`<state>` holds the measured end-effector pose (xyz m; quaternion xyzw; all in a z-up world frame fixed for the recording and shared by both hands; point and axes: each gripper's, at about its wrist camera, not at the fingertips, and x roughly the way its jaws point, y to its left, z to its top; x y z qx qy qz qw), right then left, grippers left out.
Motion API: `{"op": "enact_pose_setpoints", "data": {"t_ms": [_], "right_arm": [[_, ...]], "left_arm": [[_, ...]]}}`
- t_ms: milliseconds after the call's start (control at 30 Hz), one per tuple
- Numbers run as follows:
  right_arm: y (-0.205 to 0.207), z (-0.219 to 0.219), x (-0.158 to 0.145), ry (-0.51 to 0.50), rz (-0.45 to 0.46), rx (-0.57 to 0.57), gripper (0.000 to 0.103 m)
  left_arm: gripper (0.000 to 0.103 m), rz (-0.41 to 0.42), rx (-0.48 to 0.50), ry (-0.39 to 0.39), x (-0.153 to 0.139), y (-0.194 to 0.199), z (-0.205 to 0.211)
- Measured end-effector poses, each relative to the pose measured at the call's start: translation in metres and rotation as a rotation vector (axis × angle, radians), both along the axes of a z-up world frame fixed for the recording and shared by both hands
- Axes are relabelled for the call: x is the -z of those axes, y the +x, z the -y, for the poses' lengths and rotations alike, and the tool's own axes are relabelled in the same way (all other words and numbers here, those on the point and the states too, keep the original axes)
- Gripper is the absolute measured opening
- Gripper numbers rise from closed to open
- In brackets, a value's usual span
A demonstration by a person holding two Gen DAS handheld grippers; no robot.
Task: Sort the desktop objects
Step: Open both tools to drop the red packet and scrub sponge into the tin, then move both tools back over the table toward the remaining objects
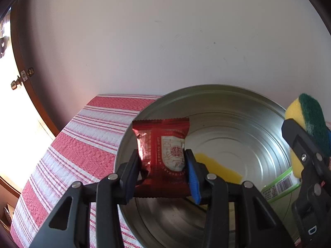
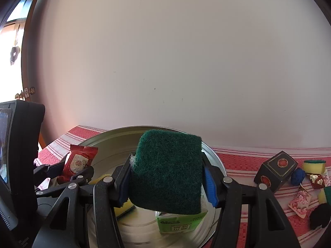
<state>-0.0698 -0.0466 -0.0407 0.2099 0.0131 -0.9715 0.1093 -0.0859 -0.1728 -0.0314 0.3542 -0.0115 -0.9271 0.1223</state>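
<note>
My left gripper [image 1: 163, 163] is shut on a red snack packet [image 1: 163, 144] and holds it over the left side of a round metal tin [image 1: 238, 95]. My right gripper [image 2: 167, 177] is shut on a green-and-yellow sponge [image 2: 167, 171] above the same tin [image 2: 217, 161]. The sponge also shows in the left wrist view [image 1: 306, 119] at the right. Inside the tin lie a yellow sponge [image 1: 219, 169] and a green-labelled packet [image 2: 180, 223]. The red packet shows in the right wrist view [image 2: 79, 161] at the left.
The tin stands on a red-and-white striped cloth [image 1: 82, 144] against a white wall. To the right lie a dark box [image 2: 277, 169], another sponge [image 2: 313, 165], a blue ball [image 2: 298, 175], a pink candy packet [image 2: 300, 202] and other small items.
</note>
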Motion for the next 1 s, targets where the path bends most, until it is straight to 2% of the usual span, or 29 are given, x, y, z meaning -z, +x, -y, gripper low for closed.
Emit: {"op": "enact_pose_setpoints", "data": {"t_ms": [133, 167, 200, 233, 300, 333, 400, 467, 667, 800, 900, 1000], "right_arm": [[0.019, 0.010, -0.002, -0.016, -0.039, -0.004, 0.076], [0.022, 0.009, -0.001, -0.020, -0.056, 0.002, 0.079], [0.026, 0.008, 0.000, -0.022, -0.075, 0.010, 0.080], [0.030, 0.006, 0.000, -0.019, -0.097, 0.022, 0.082], [0.041, 0.002, -0.001, -0.015, -0.161, 0.055, 0.088], [0.046, 0.000, -0.002, -0.008, -0.191, 0.078, 0.095], [0.054, -0.003, -0.005, -0.002, -0.241, 0.114, 0.099], [0.056, -0.006, -0.005, -0.005, -0.252, 0.127, 0.101], [0.059, -0.013, -0.002, -0.015, -0.233, 0.131, 0.101], [0.080, -0.030, -0.001, -0.002, -0.240, 0.151, 0.101], [0.086, -0.039, -0.001, 0.003, -0.243, 0.170, 0.101], [0.106, -0.043, -0.005, 0.017, -0.249, 0.198, 0.101]], "left_arm": [[0.047, 0.002, -0.007, -0.032, 0.005, -0.001, -0.004], [0.060, 0.004, -0.004, -0.030, 0.006, 0.000, -0.005], [0.066, -0.008, 0.012, -0.024, 0.004, 0.002, -0.007], [0.084, -0.020, 0.018, -0.022, 0.003, 0.004, -0.008], [0.097, -0.061, 0.031, -0.045, 0.000, 0.011, -0.014], [0.103, -0.084, 0.023, -0.072, -0.002, 0.014, -0.017], [0.102, -0.132, 0.016, -0.125, -0.006, 0.021, -0.024], [0.102, -0.159, 0.017, -0.136, -0.010, 0.025, -0.027], [0.103, -0.190, 0.036, -0.071, -0.011, 0.032, -0.023], [0.103, -0.237, 0.047, -0.078, -0.016, 0.041, -0.030], [0.103, -0.276, 0.054, -0.051, -0.016, 0.046, -0.025], [0.103, -0.302, 0.101, -0.031, -0.017, 0.052, -0.031]]}}
